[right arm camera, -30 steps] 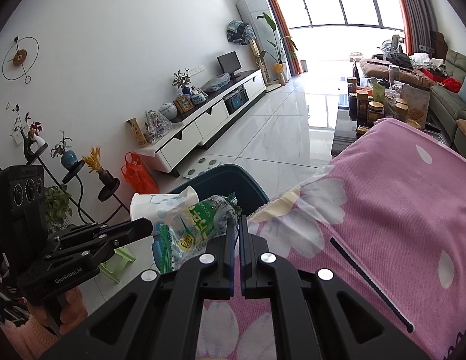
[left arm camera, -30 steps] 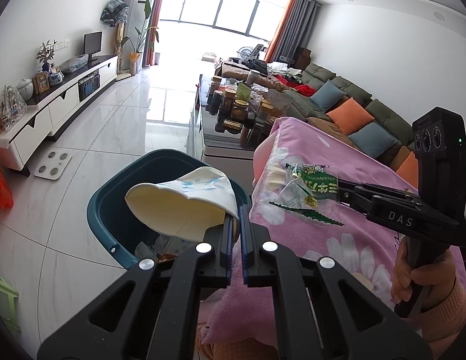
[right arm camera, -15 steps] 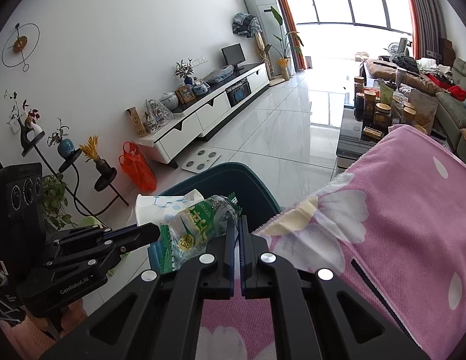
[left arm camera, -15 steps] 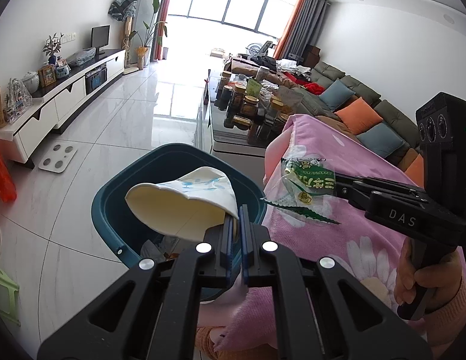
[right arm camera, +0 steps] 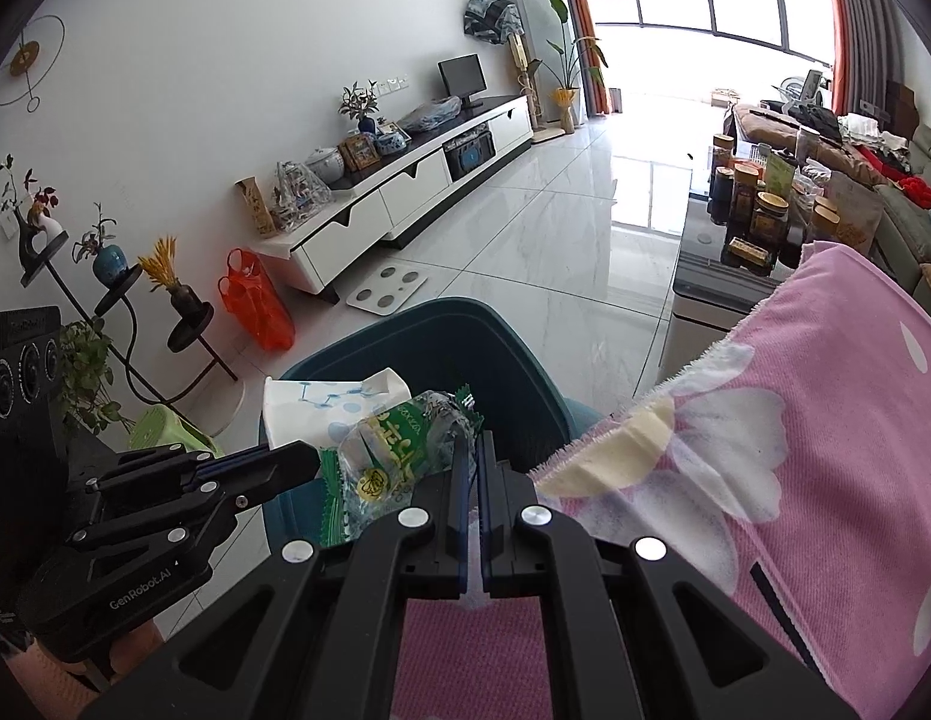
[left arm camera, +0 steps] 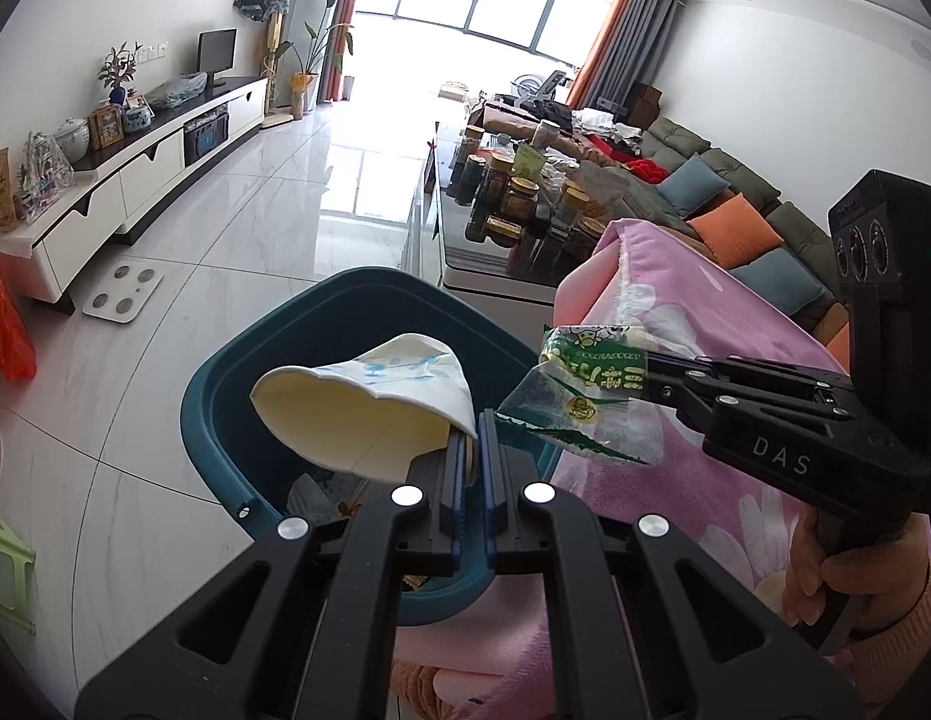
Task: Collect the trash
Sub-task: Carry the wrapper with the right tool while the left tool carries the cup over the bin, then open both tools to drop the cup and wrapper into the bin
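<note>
I have a crushed white paper cup (left arm camera: 369,402) with blue print clamped in my left gripper (left arm camera: 472,450), held over the dark teal plastic bin (left arm camera: 321,312) on the floor; my right gripper (right arm camera: 471,456) pinches a crinkled clear-and-green snack wrapper (right arm camera: 399,450) above the bin's near rim, beside the pink flowered blanket (right arm camera: 825,420).

Strong daylight enters through the large window (left arm camera: 465,6) at the far end of the room and burns out to pure white there. It makes a bright glare on the glossy floor tiles (left arm camera: 345,180). The room is evenly bright, with only soft shadows. Both fisheye views bend straight lines and have dark corners. Focus is sharp, without motion blur.
</note>
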A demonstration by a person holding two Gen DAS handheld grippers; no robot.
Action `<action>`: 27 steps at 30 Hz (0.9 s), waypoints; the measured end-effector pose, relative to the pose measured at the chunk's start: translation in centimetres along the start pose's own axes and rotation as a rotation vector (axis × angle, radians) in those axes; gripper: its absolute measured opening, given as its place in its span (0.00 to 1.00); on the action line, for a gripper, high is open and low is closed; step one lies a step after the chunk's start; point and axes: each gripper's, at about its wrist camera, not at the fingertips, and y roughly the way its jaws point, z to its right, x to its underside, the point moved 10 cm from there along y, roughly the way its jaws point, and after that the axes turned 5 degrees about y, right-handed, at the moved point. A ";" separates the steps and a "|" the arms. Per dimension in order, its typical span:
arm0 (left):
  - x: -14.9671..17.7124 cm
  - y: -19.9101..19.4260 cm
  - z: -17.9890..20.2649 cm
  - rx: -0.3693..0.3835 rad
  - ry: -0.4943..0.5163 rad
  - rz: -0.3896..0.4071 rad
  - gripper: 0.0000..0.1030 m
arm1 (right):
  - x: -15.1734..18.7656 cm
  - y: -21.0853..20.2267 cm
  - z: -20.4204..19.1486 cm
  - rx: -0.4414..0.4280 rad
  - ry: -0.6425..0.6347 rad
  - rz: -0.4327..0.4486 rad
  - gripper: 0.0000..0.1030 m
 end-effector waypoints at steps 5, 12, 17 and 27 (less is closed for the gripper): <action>-0.1 1.3 -0.9 -0.002 -0.026 -0.014 0.05 | 0.0 1.3 -0.3 0.016 -0.003 -0.038 0.03; 0.2 2.7 -2.0 0.019 -0.066 -0.033 0.07 | -0.2 2.5 -0.4 0.029 0.003 -0.075 0.07; 0.7 3.9 -2.7 0.024 -0.086 -0.048 0.07 | -0.2 2.7 -0.4 0.023 0.016 -0.081 0.11; 0.7 3.7 -2.4 0.016 -0.073 -0.040 0.23 | 0.0 1.5 0.4 -0.018 0.045 -0.061 0.14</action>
